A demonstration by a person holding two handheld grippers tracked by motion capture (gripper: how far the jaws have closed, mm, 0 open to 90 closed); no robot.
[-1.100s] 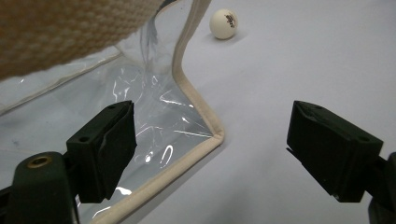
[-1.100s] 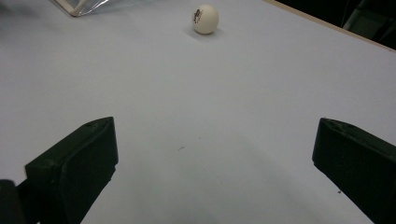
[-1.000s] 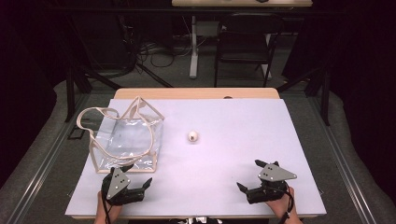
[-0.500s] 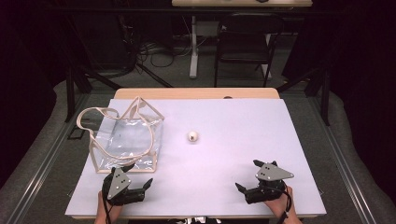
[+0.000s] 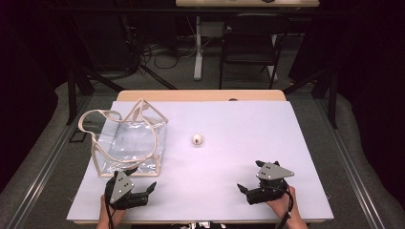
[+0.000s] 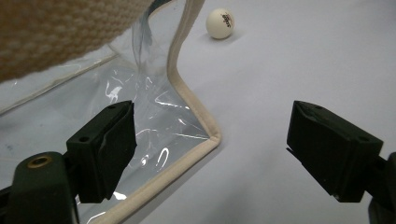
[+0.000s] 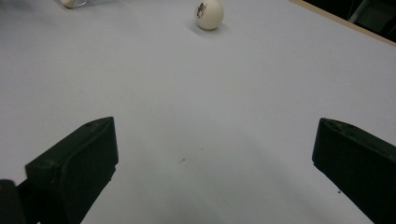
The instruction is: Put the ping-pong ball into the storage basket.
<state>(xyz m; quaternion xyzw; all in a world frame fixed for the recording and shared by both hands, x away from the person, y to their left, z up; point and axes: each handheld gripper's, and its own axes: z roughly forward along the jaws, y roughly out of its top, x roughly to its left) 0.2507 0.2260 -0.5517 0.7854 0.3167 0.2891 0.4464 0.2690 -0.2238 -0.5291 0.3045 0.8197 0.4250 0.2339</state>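
Start of the reach: left gripper [image 5: 143, 192] and right gripper [image 5: 244, 191] rest spread, empty, lower frame. Ball [image 5: 197, 139] sits centre, clear bag [image 5: 129, 143] left. Next likely: right closes on ball.

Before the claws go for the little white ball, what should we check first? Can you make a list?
1. Right claw open wide enough for the ball: ok, jaws stand far apart.
2. Left claw open and holding nothing: ok.
3. Ball sitting free on the table, nothing touching it: ok.
4. Path from the right claw to the ball free of things: ok, bare table between them.
5. Clear bag mouth open enough to drop a ball in: cannot tell.
6. Left claw close to the bag's corner: ok, the corner lies between its jaws, not gripped.
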